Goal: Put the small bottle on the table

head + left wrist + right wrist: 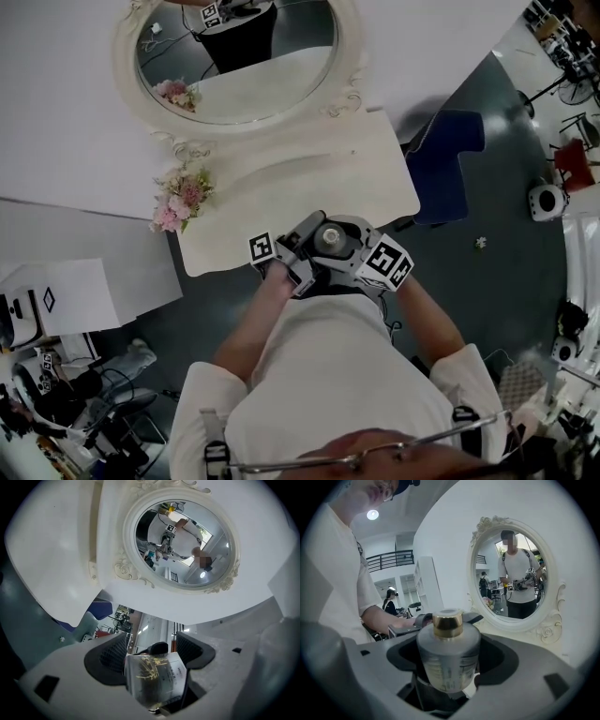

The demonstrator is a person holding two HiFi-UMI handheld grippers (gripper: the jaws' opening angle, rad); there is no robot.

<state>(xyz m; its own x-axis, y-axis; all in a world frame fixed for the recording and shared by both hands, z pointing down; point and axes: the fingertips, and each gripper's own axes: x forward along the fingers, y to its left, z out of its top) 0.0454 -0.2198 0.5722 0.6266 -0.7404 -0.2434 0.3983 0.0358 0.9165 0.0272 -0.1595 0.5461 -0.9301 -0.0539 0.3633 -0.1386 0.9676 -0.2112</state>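
A small frosted bottle with a gold cap [328,236] is held in the air just past the near edge of the white dressing table [309,173]. My left gripper [298,258] and right gripper [349,246] meet around it from opposite sides. In the right gripper view the bottle [448,656] stands upright between the jaws of the right gripper [449,665], which press its sides; the left gripper's grey fingertips [423,618] show behind it. In the left gripper view the bottle [157,677] fills the gap of the left gripper [152,660], with both pads against it.
An oval mirror [234,56] in an ornate white frame stands at the back of the table. A pink flower bunch [181,199] sits at the table's left end. A blue chair [445,159] stands to the right. Cluttered gear [56,384] lies on the floor at lower left.
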